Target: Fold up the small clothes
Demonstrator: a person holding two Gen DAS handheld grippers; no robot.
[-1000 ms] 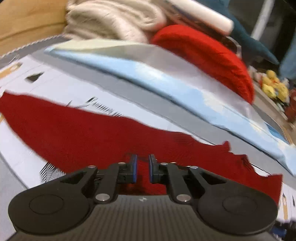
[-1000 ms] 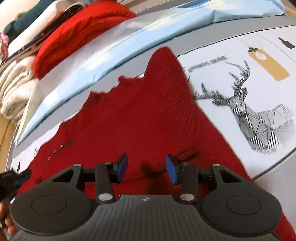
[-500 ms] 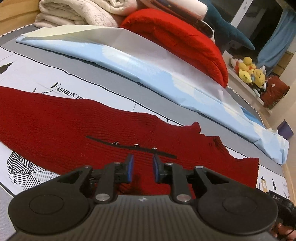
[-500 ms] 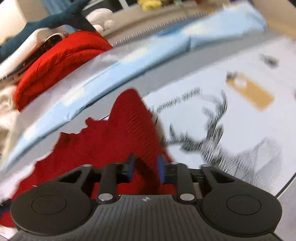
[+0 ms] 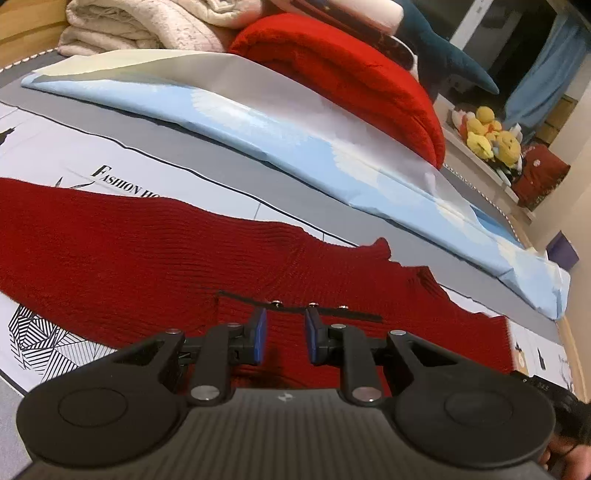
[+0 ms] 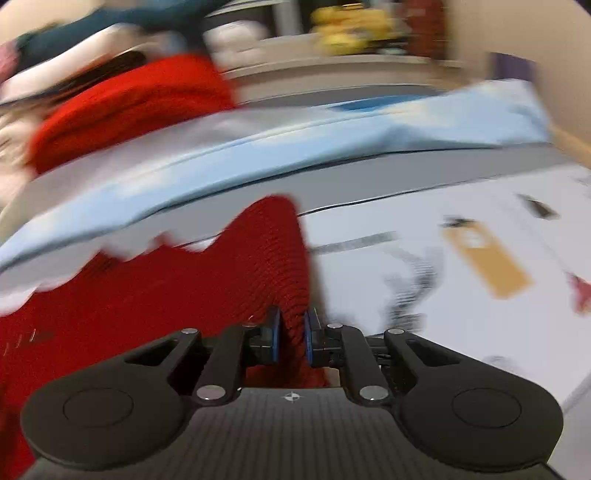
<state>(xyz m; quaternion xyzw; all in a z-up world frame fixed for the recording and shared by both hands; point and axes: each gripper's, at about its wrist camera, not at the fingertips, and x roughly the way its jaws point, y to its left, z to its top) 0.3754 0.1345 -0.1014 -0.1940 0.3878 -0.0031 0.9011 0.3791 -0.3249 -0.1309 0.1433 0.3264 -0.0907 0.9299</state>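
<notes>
Red knit sweater (image 5: 147, 251) lies spread flat on a printed bed sheet (image 5: 55, 147), across the near part of the bed. Sheet print reads "FASHION HO…", rest covered by the sweater; geometric line drawing at lower left in the left view, blurred deer print and tan tag shape in the right view.

Left gripper (image 5: 283, 334): fingers a little apart, over the sweater near a dark strip with three snaps (image 5: 295, 306). Jaws opened slightly within the last second; pads not pressing on cloth.

Right gripper (image 6: 291, 338): jaws have just been closing; fingers now pinch a raised ridge of the sweater (image 6: 258, 266) at its edge. View motion-blurred.

Far edge of bed: folded light-blue sheet (image 5: 295, 129), bright red blanket (image 5: 351, 74), cream blanket (image 5: 147, 26)
</notes>
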